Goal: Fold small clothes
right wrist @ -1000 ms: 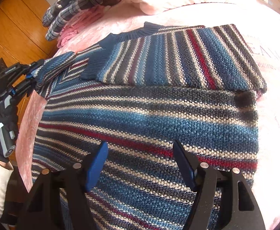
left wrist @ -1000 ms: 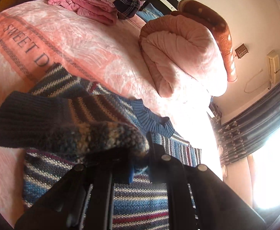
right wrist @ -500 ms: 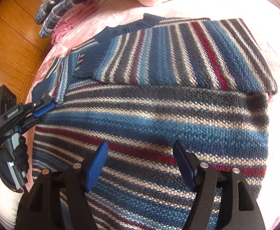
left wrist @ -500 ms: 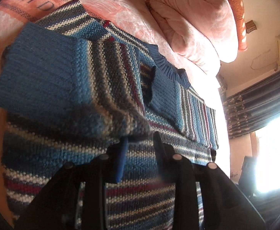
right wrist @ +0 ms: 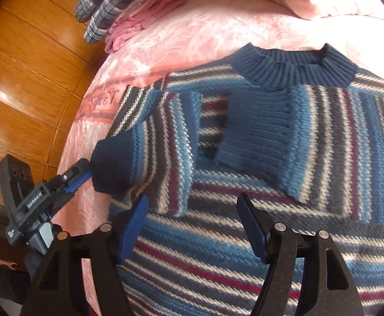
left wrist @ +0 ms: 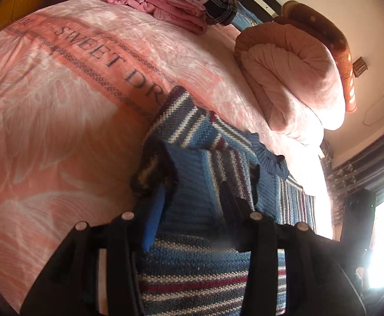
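A blue, grey, white and red striped knitted sweater (right wrist: 284,210) is lying flat on the pink patterned bed cover (left wrist: 60,110), both sleeves folded across its chest. The left claw (left wrist: 192,208) is standing open, its fingers spread either side of the ribbed blue cuff (left wrist: 194,184) of one sleeve (the right wrist view shows its tips just at that cuff). The right claw (right wrist: 192,226) is hovering open over the sweater's body, gripping nothing. Folded pink and plaid clothes (left wrist: 181,2) are sitting near the bed's far edge.
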Tool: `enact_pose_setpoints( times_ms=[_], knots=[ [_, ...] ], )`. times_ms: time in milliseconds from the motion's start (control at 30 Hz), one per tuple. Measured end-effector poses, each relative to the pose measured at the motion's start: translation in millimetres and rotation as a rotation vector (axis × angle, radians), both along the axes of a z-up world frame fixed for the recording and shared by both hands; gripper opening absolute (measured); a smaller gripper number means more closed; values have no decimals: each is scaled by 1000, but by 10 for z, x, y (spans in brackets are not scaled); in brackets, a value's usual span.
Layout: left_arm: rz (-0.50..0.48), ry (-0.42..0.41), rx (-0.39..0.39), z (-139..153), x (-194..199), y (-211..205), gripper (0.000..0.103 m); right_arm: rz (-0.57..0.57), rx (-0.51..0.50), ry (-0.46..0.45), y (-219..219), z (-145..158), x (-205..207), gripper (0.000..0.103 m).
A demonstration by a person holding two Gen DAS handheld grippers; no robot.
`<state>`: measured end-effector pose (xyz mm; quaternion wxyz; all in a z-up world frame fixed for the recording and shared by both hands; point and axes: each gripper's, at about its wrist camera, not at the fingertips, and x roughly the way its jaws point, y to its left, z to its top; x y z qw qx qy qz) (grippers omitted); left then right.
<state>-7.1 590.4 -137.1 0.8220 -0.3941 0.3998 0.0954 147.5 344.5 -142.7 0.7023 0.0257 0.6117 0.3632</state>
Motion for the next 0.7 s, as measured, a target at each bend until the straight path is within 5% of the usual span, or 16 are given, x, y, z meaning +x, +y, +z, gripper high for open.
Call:
enact_pose_setpoints(
  times_ms=[100,167,267,500,700],
  knots=[
    [32,-17,-35,-18,-105,74,42,-4,-26,80,289,-208,66,71],
    [23,-13,-17,-14,-158,56,42,0,2,157,394,-354,73,43],
    [2,-1,26,5,-193,53,43,-16,30,174,398,-388,62,20],
    [9,-41,36,143,-125,5,44,-50,104,47,58,196,156,13],
    [-42,-36,27,97,160,-243,51,-72,-35,-82,-83,363,340,13]
  ],
)
